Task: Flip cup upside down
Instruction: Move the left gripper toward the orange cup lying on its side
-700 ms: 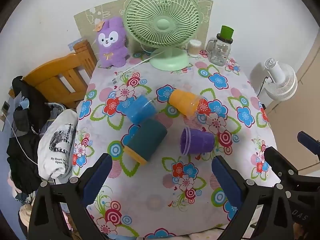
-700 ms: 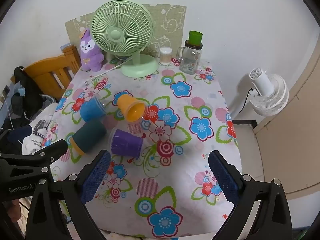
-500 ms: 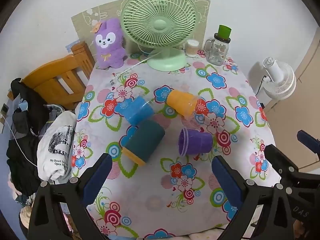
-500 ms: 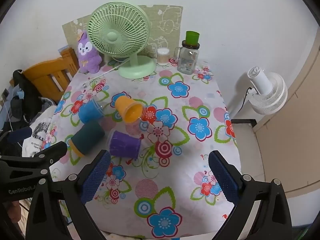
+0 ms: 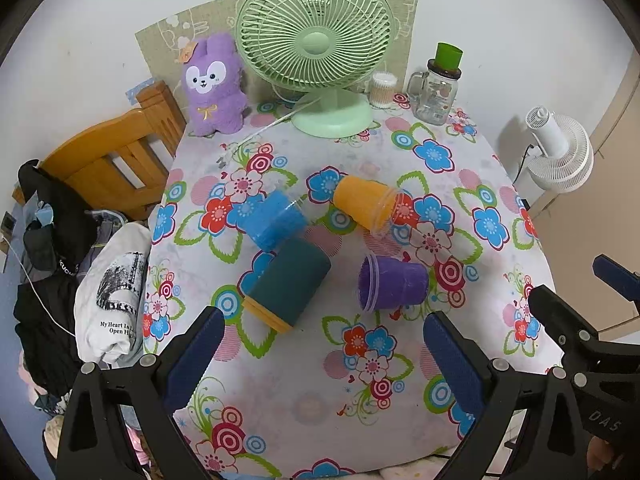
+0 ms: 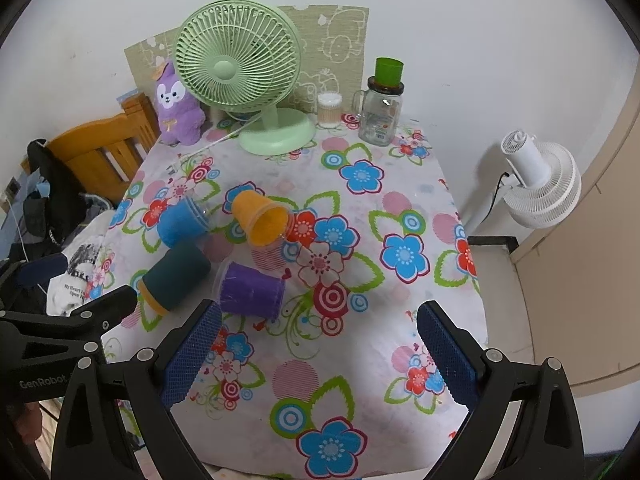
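Several cups lie on their sides on the flowered table (image 5: 312, 400): a dark teal cup with an orange rim (image 5: 288, 282) (image 6: 176, 274), a blue cup (image 5: 272, 220) (image 6: 182, 222), an orange cup (image 5: 364, 204) (image 6: 260, 218) and a purple cup (image 5: 394, 282) (image 6: 250, 290). My left gripper (image 5: 320, 356) is open and empty, held above the table's near edge, short of the teal and purple cups. My right gripper (image 6: 318, 354) is open and empty, near the front edge, to the right of the purple cup.
A green desk fan (image 5: 320, 52), a purple plush rabbit (image 5: 214, 84), a small jar (image 5: 382, 88) and a glass mug with a green cup on top (image 5: 436, 88) stand at the back. A wooden chair with clothes (image 5: 100, 160) is left; a white fan (image 5: 560, 152) is right.
Both grippers have pulled back and up a little, so the cups and table sit slightly farther away in view. The cups have not moved. Both grippers stay open.
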{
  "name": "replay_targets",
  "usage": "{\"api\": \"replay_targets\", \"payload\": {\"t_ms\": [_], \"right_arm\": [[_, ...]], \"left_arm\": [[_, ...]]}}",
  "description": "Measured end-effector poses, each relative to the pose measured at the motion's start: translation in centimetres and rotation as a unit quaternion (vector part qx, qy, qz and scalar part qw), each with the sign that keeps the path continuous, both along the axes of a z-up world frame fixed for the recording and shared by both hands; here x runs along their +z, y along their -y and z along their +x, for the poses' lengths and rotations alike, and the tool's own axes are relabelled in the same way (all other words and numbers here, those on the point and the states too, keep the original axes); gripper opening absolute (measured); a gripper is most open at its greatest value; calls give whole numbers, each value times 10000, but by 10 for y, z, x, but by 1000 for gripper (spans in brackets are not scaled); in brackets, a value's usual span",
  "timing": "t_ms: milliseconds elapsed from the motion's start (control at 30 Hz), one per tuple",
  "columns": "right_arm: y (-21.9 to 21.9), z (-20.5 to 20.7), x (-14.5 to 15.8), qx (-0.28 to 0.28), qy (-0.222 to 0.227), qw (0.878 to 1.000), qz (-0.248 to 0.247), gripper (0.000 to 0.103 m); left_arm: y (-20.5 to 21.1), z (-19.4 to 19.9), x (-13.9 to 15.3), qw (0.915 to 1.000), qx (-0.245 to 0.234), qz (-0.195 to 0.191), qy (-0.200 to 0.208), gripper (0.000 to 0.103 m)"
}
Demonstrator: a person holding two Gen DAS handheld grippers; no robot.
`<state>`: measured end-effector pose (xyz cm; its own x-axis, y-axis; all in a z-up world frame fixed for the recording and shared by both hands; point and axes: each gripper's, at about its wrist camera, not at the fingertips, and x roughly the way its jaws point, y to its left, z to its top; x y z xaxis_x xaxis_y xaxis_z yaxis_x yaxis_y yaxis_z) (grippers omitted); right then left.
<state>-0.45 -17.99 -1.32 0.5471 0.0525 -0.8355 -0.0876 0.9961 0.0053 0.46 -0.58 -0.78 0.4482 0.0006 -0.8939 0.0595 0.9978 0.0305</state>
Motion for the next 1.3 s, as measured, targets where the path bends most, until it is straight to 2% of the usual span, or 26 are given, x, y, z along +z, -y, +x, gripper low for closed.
{"api": "replay_targets", "payload": {"t_ms": [167,200,333,600,867,1300], "right_arm": [[-2,2,-2,2,-36,10000,-1,100],[-2,2,-2,3,-34,10000,-4,100],[-2,3,-3,-10,-43,10000,-5,100],[-3,10,-7,-18,-117,9999,11,100],[-5,22,-15,-14,-242,9997,4,100],[0,57,-33,-141,-419,9990,-76,100]], "left_arm": [[-3,5,-2,9999,-7,74,137,101],[-3,4,1,9991,4,159,400,101],[-4,5,4,9976,26,141,680,101],[-6,15,-3,9996,-105,72,247,101],[-5,31,-10,9989,-368,301,35,101],[3,78,-37,9956,-872,241,-254,101]]}}
